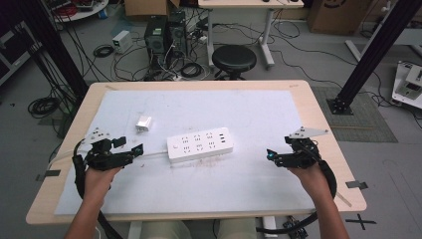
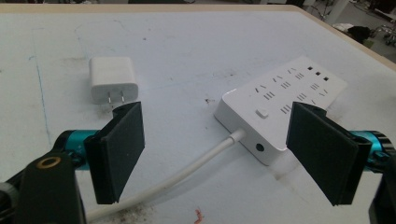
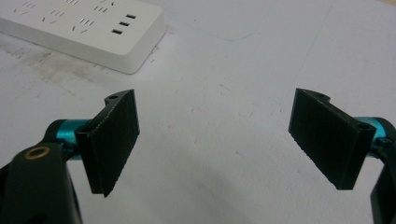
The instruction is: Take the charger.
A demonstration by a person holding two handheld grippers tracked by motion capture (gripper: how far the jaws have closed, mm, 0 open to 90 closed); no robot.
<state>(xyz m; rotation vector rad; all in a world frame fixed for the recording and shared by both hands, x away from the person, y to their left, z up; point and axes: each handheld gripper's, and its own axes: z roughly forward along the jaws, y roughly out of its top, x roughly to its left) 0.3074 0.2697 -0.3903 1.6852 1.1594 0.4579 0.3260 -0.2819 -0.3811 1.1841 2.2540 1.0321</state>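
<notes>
Black jaws of the left gripper (image 2: 215, 149) stand wide apart and empty, low over the table. Just beyond them lies the white power strip (image 2: 280, 100), its cable end nearest, its long axis running away to the right. Farther left sits the white charger (image 2: 113, 80), prongs toward the gripper. The right gripper (image 3: 215, 140), also open and empty, waits farther off.
</notes>
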